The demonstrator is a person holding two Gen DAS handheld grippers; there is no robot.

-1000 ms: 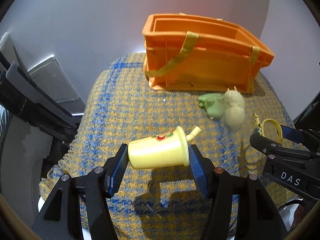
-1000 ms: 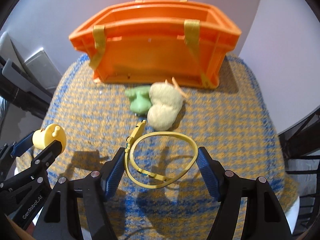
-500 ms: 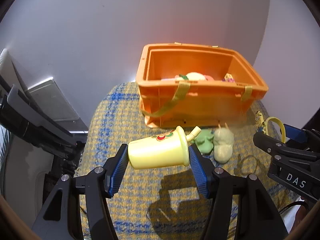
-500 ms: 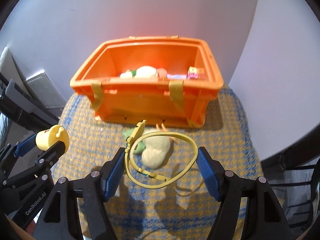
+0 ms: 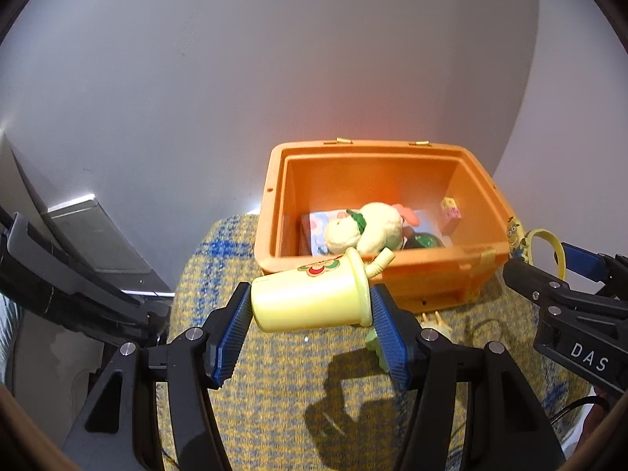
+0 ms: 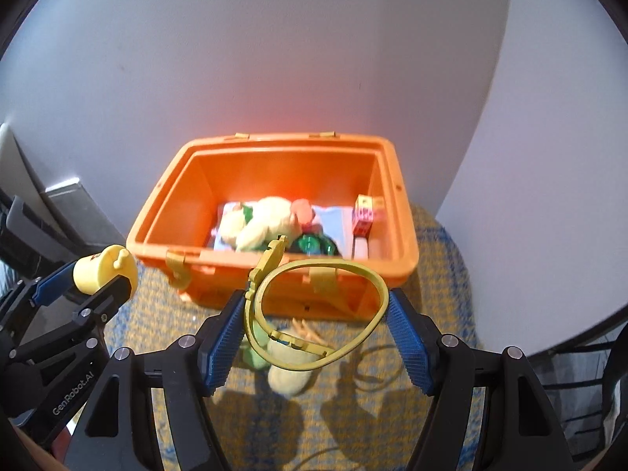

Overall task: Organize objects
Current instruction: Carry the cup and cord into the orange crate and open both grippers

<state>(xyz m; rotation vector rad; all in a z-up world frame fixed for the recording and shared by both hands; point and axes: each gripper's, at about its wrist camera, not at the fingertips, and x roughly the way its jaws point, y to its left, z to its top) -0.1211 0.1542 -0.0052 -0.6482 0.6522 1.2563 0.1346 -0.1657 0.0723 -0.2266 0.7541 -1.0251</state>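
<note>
The left gripper (image 5: pixel 312 324) is closed on a yellow cup (image 5: pixel 310 298), lying sideways between the blue pads with its lid and straw pointing right; the right gripper (image 6: pixel 316 337) is closed across a yellow band (image 6: pixel 314 314), a thin loop spanning the pads with a small charm at its left end. Both are held in the air just in front of the orange bin (image 6: pixel 404 243), which sits at the back of the checked cloth (image 5: pixel 274 392) and already holds a plush, a small cube and a few other toys. A plush toy (image 6: pixel 292 369) lies on the cloth below the band, touching a green toy beside it. The step in hand looks like dropping both items into the bin. To do it well, carry each gripper forward over the near rim before opening, so nothing clips the wall and falls back on the cloth. Release the cup low, since it may roll, aiming for the free space at the right. The band is light and springy; open slowly so it does not flick out.
</note>
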